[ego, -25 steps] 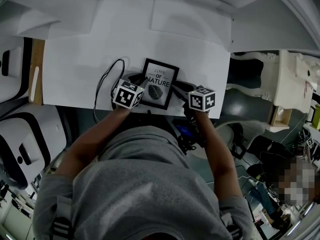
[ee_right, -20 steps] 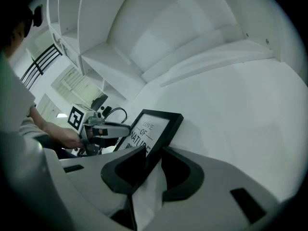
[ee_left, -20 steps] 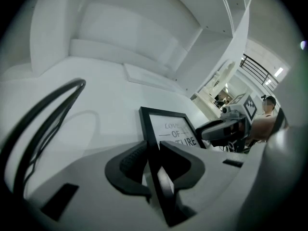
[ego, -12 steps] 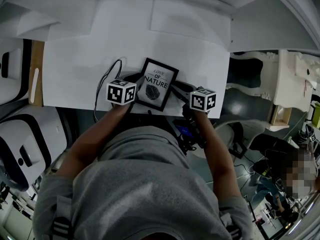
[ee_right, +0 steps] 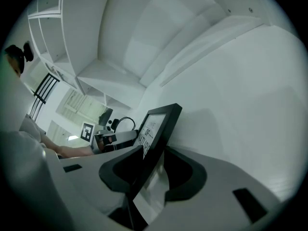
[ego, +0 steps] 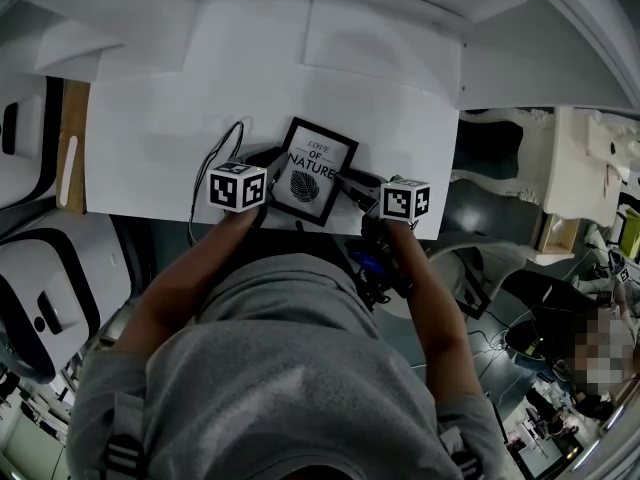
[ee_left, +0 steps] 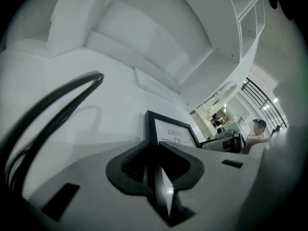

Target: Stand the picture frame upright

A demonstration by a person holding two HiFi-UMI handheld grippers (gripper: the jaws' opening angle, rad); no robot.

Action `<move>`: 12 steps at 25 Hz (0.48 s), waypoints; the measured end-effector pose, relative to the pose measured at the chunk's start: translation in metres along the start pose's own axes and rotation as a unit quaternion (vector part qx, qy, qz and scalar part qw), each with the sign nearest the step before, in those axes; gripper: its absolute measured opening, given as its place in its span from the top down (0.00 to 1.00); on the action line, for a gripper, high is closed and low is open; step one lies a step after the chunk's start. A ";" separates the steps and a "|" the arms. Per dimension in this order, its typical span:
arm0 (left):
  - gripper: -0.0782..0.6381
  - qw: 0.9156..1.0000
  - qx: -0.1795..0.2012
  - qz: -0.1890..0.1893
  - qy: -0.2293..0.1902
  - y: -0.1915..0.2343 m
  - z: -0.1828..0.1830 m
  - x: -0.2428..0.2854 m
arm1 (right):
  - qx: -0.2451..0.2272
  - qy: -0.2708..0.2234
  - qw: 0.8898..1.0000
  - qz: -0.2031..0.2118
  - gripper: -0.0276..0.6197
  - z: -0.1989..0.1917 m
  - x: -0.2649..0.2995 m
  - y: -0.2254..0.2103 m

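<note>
Near the front edge of the white flat-topped table, between the two grippers, sits the slim black rectangular picture frame with a white leaf print behind its glazing. It is turned askew to the table edge. Whether its far edge has lifted off the surface, I cannot tell.

It looks light and stiff, so it should swing up as one piece without flexing. The narrow moulding is smooth and probably slippery under the pads. The glazed face is the fragile part and should take no squeeze. The best hold is on the moulding at two opposite side edges, so the frame can pivot on its lower edge. No back stand is visible, so it may need steadying once it is up.

Both holds are already like that. The left gripper comes in from the left, pitched downward. Its jaws have just been closing and now pinch the frame's left edge, one pad on each face. The right gripper comes in from the opposite side at a shallower pitch and is clamped on the right edge the same way.

Both forearms reach forward from the body and converge on the frame. A looped black cable lies on the table just left of the left gripper.
</note>
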State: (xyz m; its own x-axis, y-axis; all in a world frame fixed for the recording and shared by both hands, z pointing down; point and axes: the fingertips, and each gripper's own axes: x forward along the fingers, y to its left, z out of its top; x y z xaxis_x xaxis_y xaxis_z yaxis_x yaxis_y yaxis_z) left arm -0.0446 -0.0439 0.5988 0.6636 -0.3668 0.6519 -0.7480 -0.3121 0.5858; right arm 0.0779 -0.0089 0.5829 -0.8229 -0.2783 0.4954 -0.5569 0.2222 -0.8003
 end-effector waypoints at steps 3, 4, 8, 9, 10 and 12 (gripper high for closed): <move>0.79 1.000 -0.003 -0.001 -0.001 0.000 0.000 0.000 | -0.007 -0.004 1.000 -0.007 0.74 0.003 0.000 0.001; 0.79 1.000 0.003 -0.002 0.000 0.000 -0.001 0.001 | -0.010 -0.005 1.000 -0.010 0.75 0.005 -0.001 0.001; 0.79 0.999 0.034 -0.001 -0.001 -0.004 0.000 -0.002 | -0.030 -0.002 0.999 -0.017 0.77 0.010 -0.004 0.005; 0.79 0.999 0.038 -0.001 -0.003 -0.006 0.002 -0.004 | -0.034 -0.002 0.999 -0.018 0.77 0.011 -0.004 0.007; 0.79 0.999 0.045 0.000 -0.007 -0.007 0.005 -0.006 | -0.038 -0.003 0.999 -0.019 0.77 0.013 -0.004 0.008; 0.79 0.998 0.064 0.002 -0.015 -0.012 0.015 -0.009 | -0.046 -0.008 0.999 -0.023 0.78 0.018 -0.007 0.009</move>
State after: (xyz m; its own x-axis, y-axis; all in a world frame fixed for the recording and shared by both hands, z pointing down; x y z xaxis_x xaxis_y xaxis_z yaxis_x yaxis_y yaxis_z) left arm -0.0412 -0.0497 0.5790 0.6618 -0.3935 0.6381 -0.7469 -0.4196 0.5159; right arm 0.0801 -0.0216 0.5661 -0.7953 -0.3039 0.5245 -0.6020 0.2938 -0.7425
